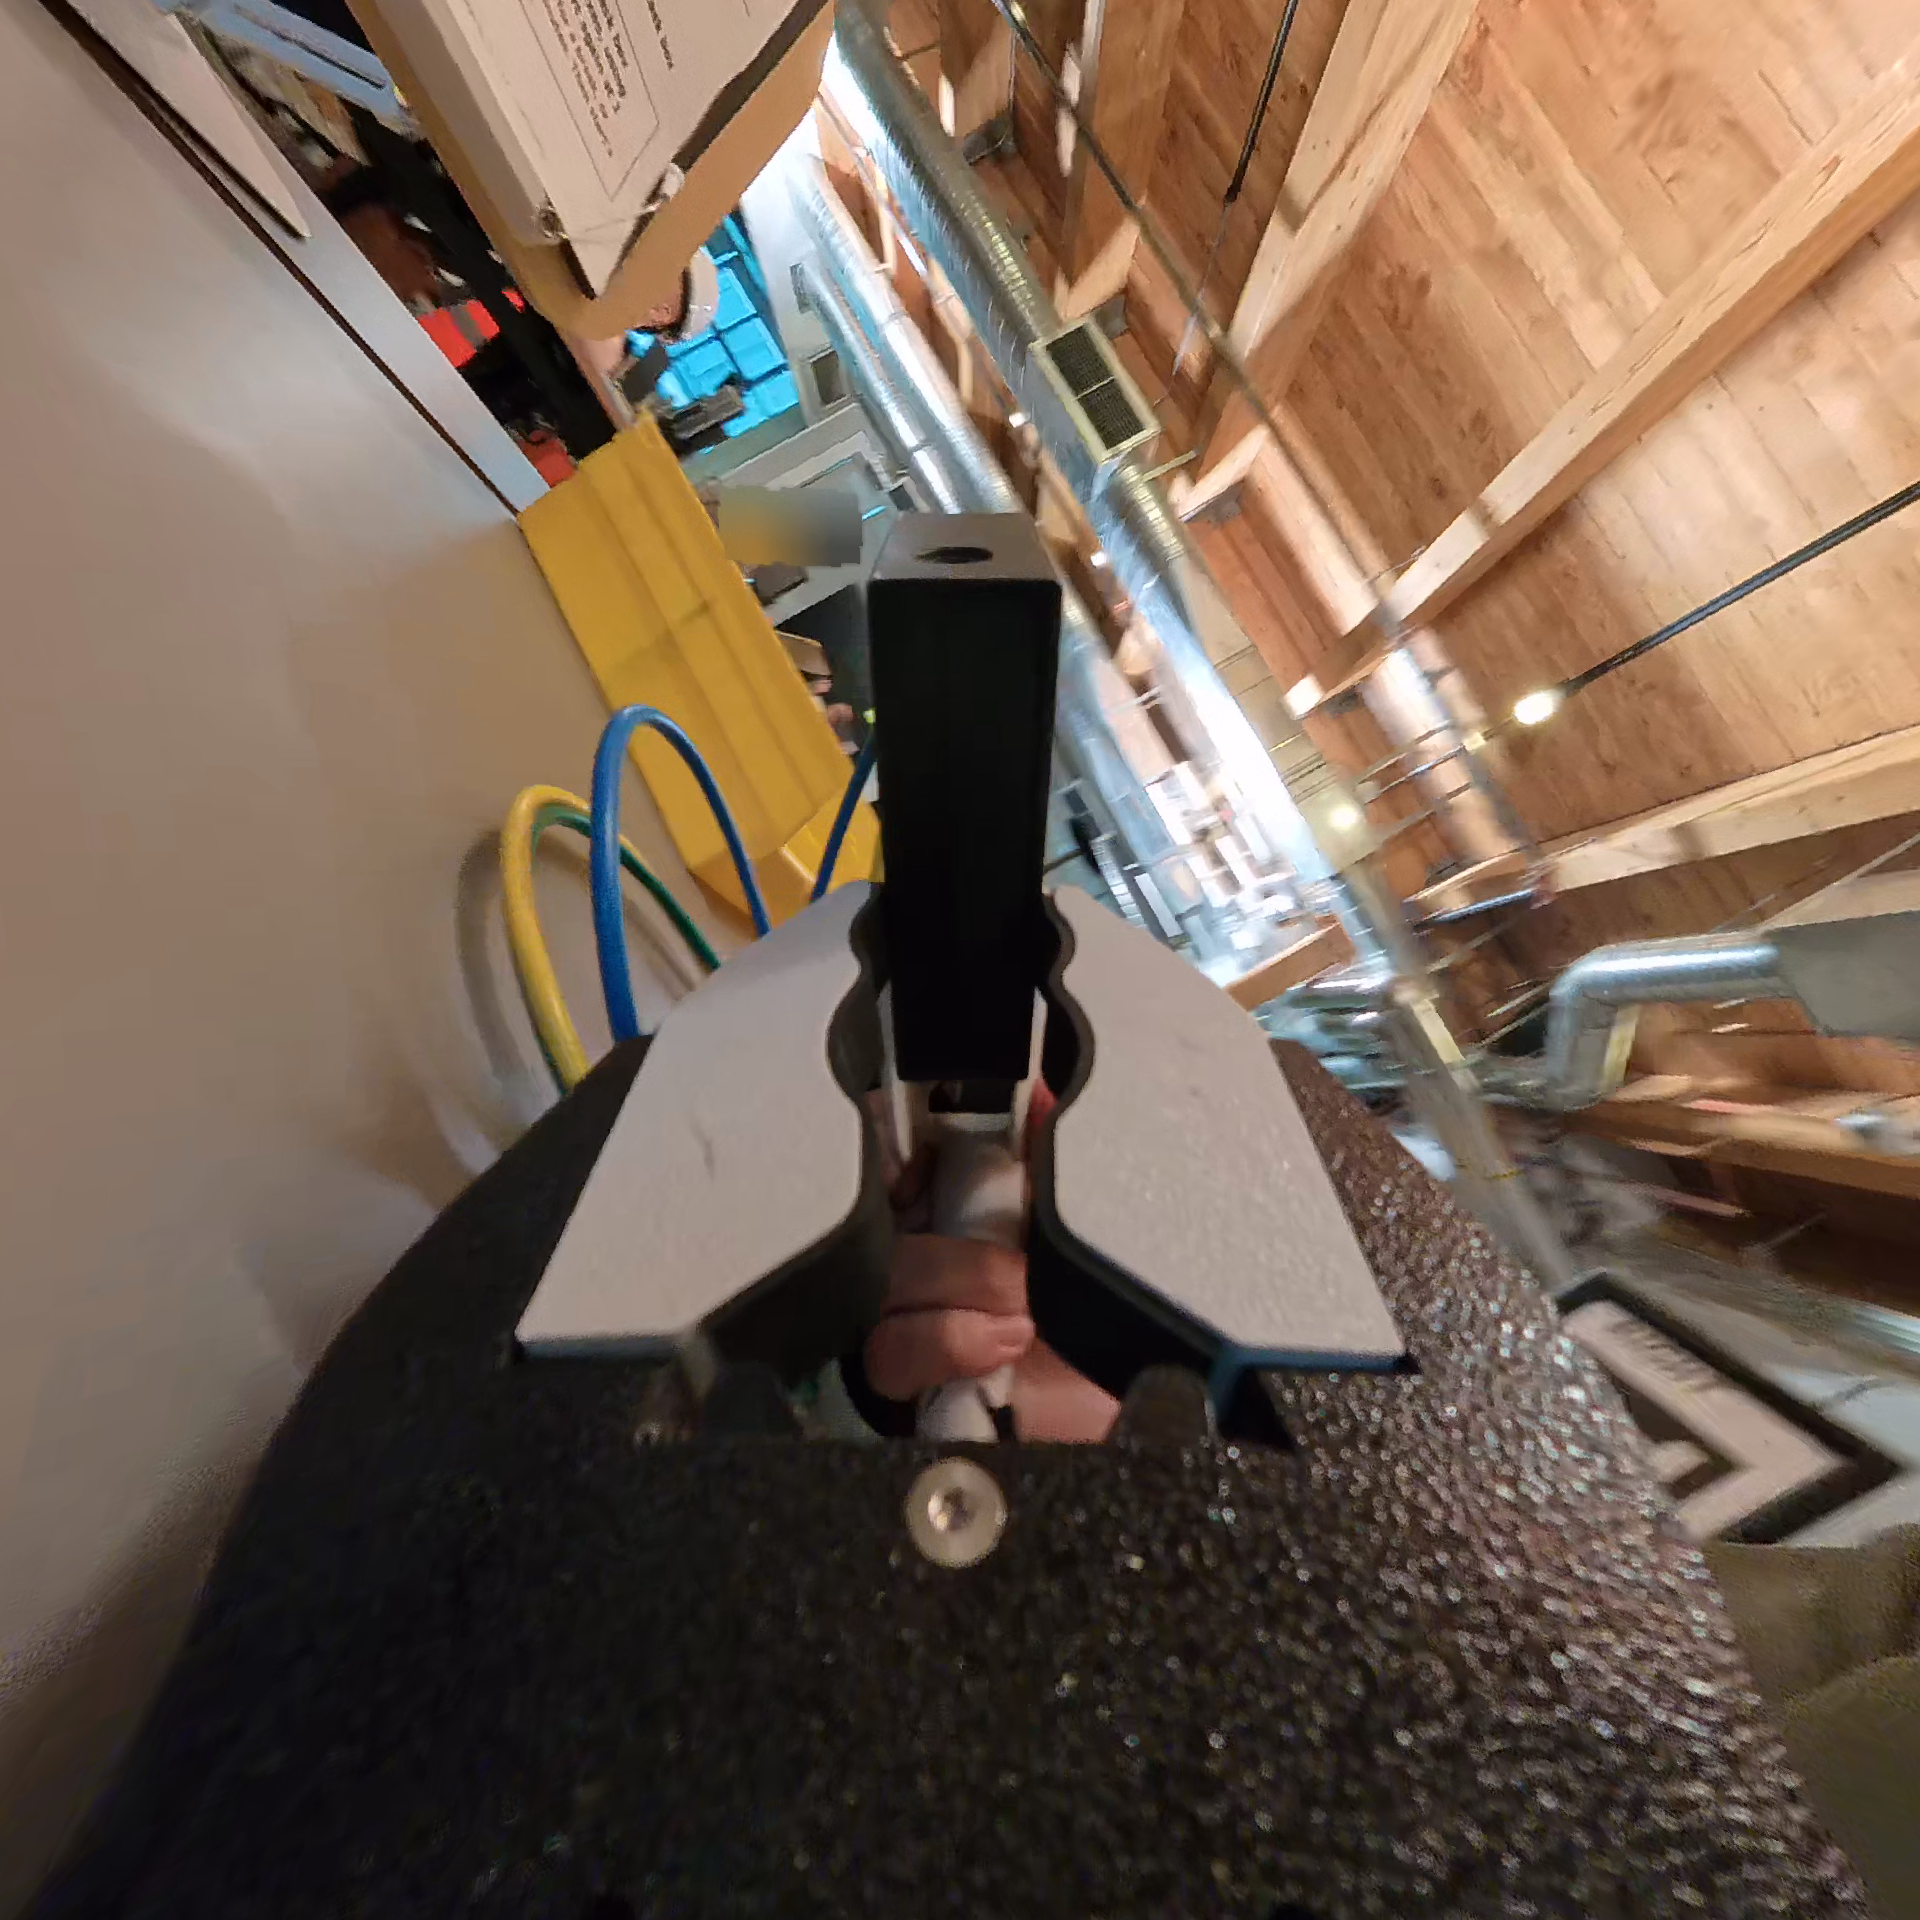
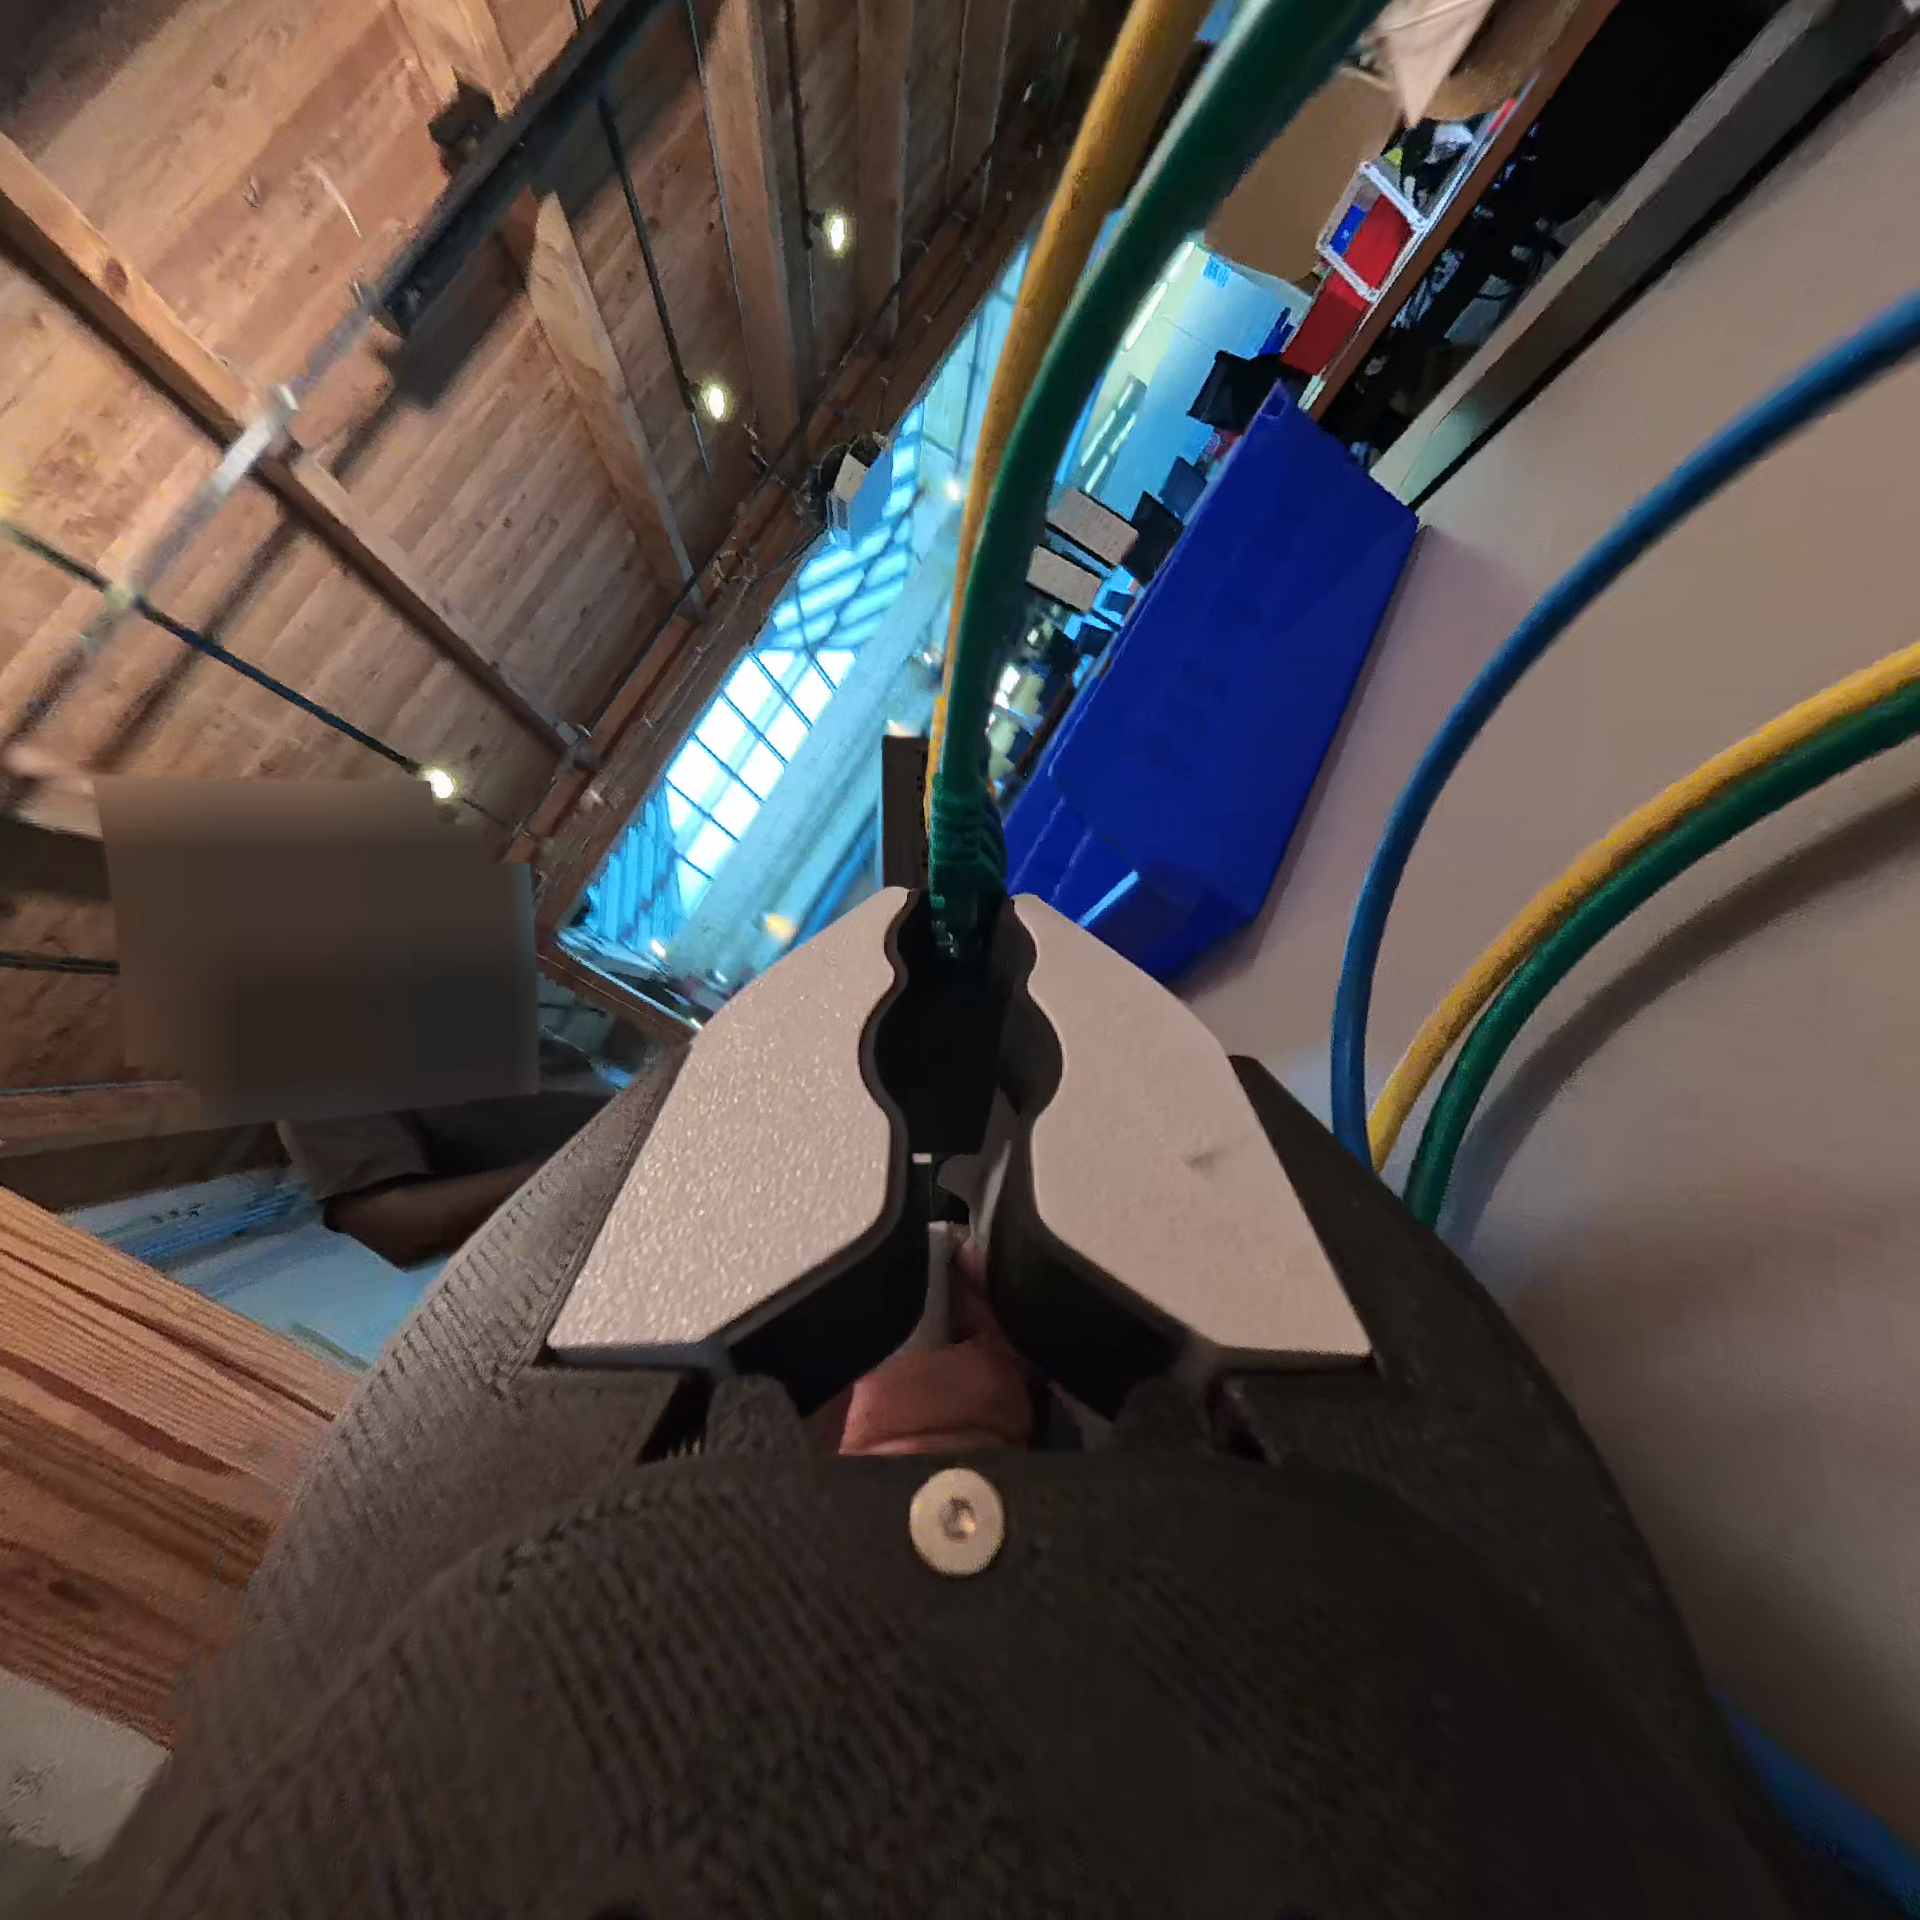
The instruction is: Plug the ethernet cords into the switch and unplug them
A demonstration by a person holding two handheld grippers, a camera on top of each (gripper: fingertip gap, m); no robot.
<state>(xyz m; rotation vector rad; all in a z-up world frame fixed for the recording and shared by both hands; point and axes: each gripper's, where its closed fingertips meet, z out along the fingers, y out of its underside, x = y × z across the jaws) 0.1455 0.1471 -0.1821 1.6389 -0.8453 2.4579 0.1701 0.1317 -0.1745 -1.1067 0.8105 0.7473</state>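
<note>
My left gripper [image 1: 961, 906] is shut on the black box-shaped switch [image 1: 961, 748], which sticks straight out from between the fingers, end face up. No ports or plugs show on the sides I see. My right gripper [image 2: 956, 909] is shut on the green ethernet cord's plug boot [image 2: 961, 847]; the green cord [image 2: 1049, 436] rises away from it, with a yellow cord [image 2: 1049, 270] alongside. A narrow black edge [image 2: 902, 800] shows just behind the plug; I cannot tell whether the plug is seated in it. Blue [image 1: 613, 831], yellow [image 1: 525, 914] and green [image 1: 665, 904] cords loop on the beige table.
A yellow bin [image 1: 665, 644] and a cardboard box [image 1: 582, 114] stand on the table [image 1: 208, 623] beyond the left gripper. A blue bin [image 2: 1216, 707] stands beyond the right gripper, with cord loops [image 2: 1455, 727] lying to its right. A seated person's arm [image 2: 405, 1195] shows at left.
</note>
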